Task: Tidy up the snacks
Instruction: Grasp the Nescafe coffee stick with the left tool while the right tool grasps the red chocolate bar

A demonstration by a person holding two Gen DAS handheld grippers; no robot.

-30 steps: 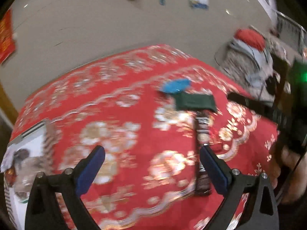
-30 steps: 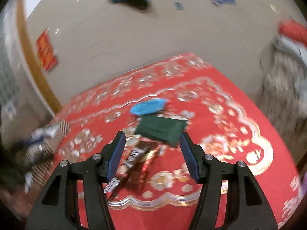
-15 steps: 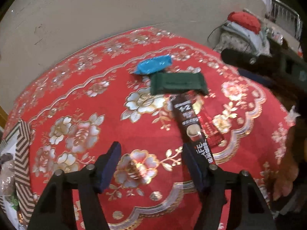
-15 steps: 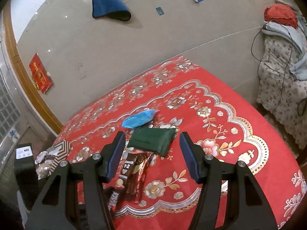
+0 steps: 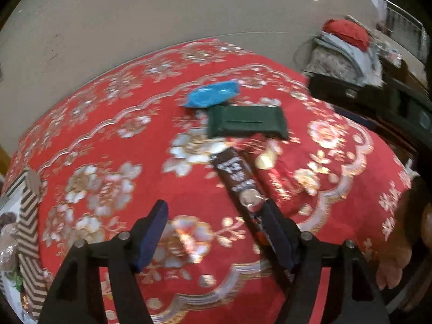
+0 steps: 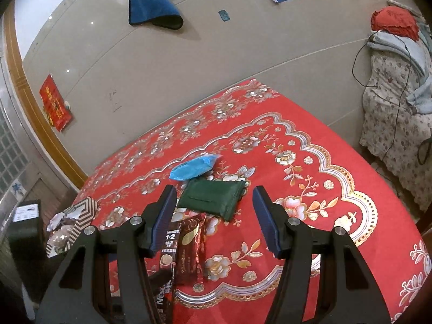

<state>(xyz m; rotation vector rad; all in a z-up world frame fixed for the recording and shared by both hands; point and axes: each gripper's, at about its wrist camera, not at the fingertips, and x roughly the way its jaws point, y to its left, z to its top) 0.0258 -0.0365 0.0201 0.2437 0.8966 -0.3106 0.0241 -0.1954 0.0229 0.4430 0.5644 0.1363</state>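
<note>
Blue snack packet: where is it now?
Both wrist views: the blue snack packet lies mid red tablecloth, just beyond the dark green packet, toward the wall.

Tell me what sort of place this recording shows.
Probably a room in a home: a table under a red floral tablecloth, a tiled floor, and clothes piled on a draped chair.

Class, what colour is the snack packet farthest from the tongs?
Bright blue packet; clearest in the right wrist view.

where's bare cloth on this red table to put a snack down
Free: the wide stretch of red tablecloth right of the green packet, out to its scalloped border; also the cloth between the snacks and the striped box. Crowded: the middle, where blue packet, green packet, coffee stick and brown wrapper cluster.
</note>
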